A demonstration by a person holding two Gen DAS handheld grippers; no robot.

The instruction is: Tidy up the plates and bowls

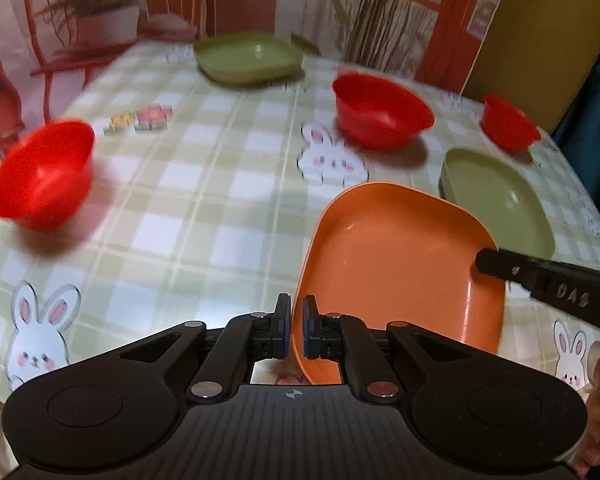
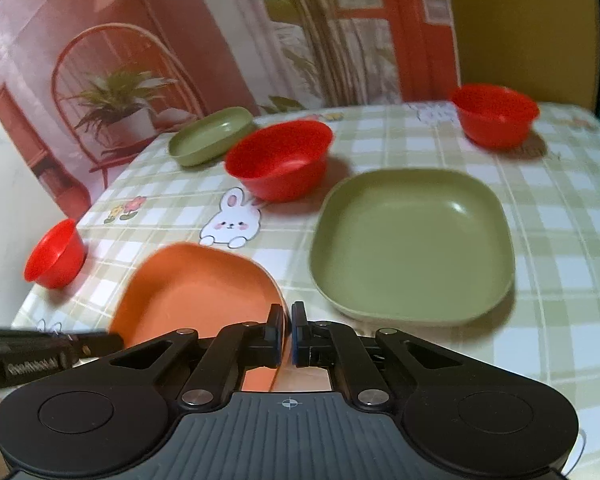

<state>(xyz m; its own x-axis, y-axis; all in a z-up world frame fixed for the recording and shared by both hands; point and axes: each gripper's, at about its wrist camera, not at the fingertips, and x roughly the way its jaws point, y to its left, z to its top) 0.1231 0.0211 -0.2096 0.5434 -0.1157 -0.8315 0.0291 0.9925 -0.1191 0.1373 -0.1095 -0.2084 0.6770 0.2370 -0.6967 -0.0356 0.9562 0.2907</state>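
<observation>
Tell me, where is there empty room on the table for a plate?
Bare checked tablecloth lies between the left red plastic bowl, the far green square plate and the orange square plate. The right side is crowded: near green square plate and two red bowls.

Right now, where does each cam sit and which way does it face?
Left wrist: on the left tongs, facing down-forward over the table; tongs shut on the orange plate's near rim; the right tongs' finger and a hand enter at right.
Right wrist: on the right tongs, facing down-forward; shut on the orange plate's right rim; the left tongs' finger enters at left.
Shared: orange plate, two green plates, three red bowls, checked tablecloth.
</observation>
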